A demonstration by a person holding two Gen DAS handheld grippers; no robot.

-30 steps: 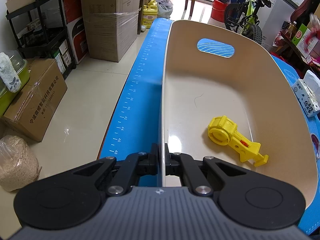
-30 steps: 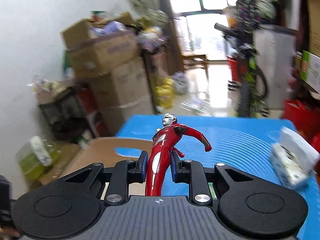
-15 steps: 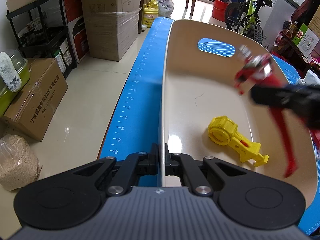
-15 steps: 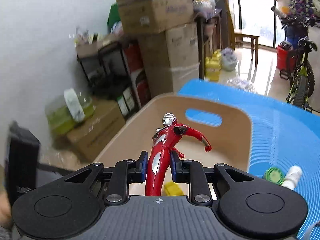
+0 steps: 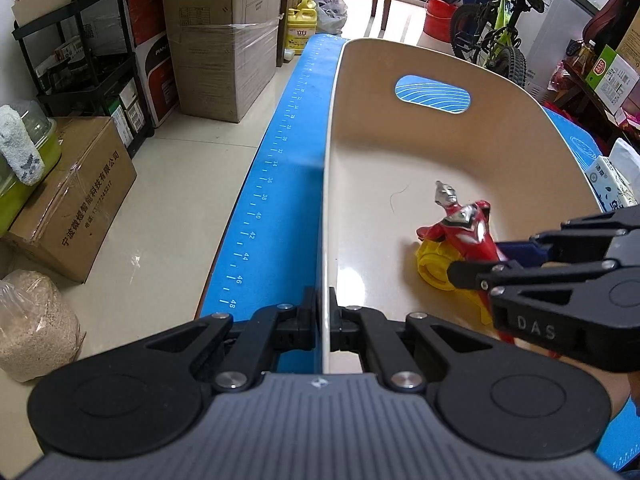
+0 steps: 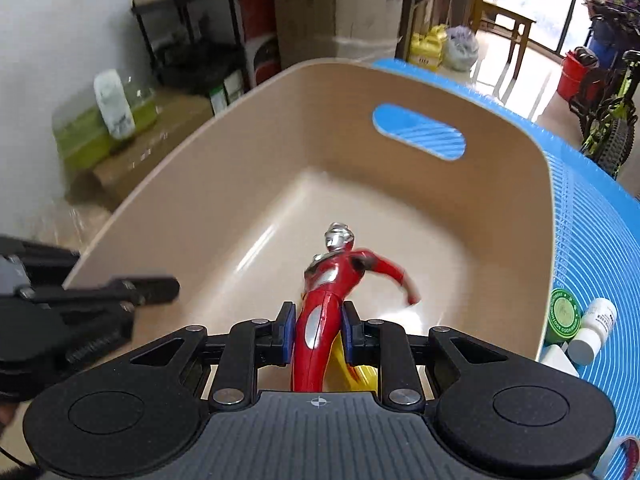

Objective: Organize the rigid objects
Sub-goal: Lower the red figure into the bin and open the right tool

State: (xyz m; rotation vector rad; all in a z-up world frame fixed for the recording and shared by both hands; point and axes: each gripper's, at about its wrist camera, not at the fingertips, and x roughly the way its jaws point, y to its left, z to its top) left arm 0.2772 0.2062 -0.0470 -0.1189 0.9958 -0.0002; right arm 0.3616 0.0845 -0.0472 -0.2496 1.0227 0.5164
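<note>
Inside the beige basin (image 6: 248, 152), the right gripper (image 6: 317, 330) clamps a glossy red-and-silver figure (image 6: 320, 312); the left gripper (image 5: 323, 320) pinches the rim.

A red action figure (image 6: 320, 308) with a silver head and silver chest markings lies over a bright yellow toy (image 5: 434, 266) on the glossy beige floor of a beige plastic tub (image 6: 248, 160). The right gripper (image 6: 316, 330) is black, its pads (image 6: 286, 330) blue; the left gripper (image 5: 322, 318) is black with a ribbed grey body. Through the tub's oval handle slot shows the blue mat (image 5: 276, 176), patterned with thin white curved lines and edged with white ruler ticks and numbers. At the mat's right edge sit a green round lid (image 6: 564, 314) and a white bottle (image 6: 594, 330). Brown cardboard boxes (image 5: 76, 196) stand on the pale floor tiles.
</note>
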